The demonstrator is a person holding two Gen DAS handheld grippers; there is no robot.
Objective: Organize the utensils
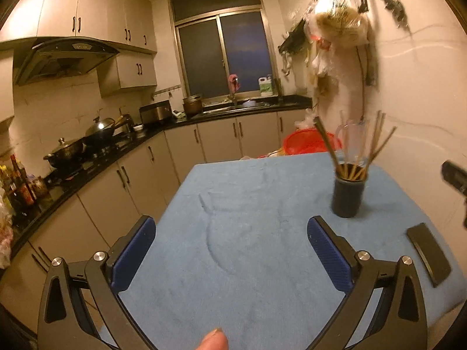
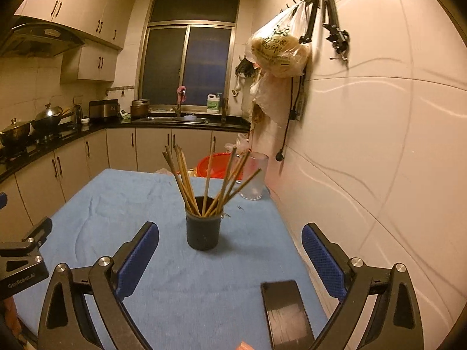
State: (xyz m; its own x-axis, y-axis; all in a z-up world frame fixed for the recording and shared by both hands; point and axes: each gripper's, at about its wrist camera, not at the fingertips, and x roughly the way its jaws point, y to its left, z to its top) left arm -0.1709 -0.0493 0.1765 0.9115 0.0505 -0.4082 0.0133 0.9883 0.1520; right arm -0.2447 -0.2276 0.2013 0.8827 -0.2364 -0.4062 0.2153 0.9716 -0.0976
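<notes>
the round dark cup (image 2: 202,230) stood upright on the table with the blue cloth (image 2: 122,204), and a bunch of long thin wooden chopsticks (image 2: 204,186) was in it. their bottom ends sat down in the cup and their top ends pointed up and leaned out to the sides like a fan, some to the left and some to the right, so each stick ran mostly up and down with a tilt. in the left wrist view the same cup (image 1: 348,195) was far over on the right side of the cloth, and it looked a bit blurry. no loose chopsticks lay on the cloth that i could see, so it looked like the sticks were all in the cup and the job was nearly done or done; it could also be that sorting them was not yet begun, and the pictures did not say which. the left gripper (image 1: 230,250) had its two blue pads wide apart with nothing between them, only bare cloth under it. the right gripper (image 2: 230,258) was wide apart too and held nothing, and it pointed at the cup, which was near but not touching it. a flat black phone (image 2: 287,315) lay on the cloth close to the right gripper. a clear plastic jug (image 2: 254,176) stood behind the cup by the wall.
</notes>
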